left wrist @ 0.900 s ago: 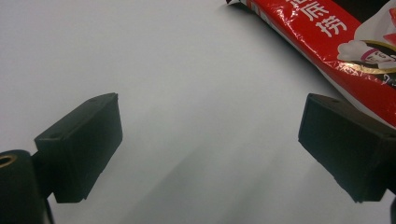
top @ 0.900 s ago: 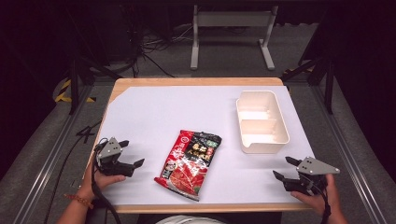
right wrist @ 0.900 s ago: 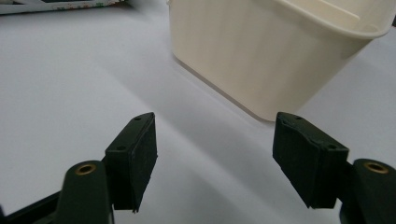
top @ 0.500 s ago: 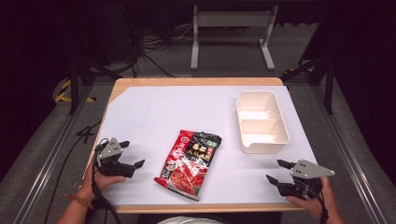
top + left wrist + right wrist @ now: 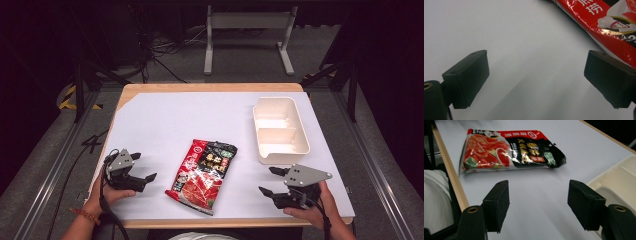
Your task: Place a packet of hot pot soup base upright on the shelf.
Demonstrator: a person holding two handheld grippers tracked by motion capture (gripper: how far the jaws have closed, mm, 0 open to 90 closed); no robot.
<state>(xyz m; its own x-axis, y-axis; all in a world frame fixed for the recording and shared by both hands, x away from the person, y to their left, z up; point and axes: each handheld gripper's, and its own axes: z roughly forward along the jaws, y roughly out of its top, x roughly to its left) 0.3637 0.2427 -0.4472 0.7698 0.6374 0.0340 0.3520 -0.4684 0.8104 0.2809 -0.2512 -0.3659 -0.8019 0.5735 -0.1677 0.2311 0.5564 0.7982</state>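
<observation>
two grippers, left gripper and right gripper, jaws wide and empty, flank red sauce packet; approach step, probably; next: grasp packet, carry to white tray far right.

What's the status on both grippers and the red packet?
Left gripper open, empty. Right gripper open, empty. Red packet flat on table between them, untouched. Path clear.
</observation>
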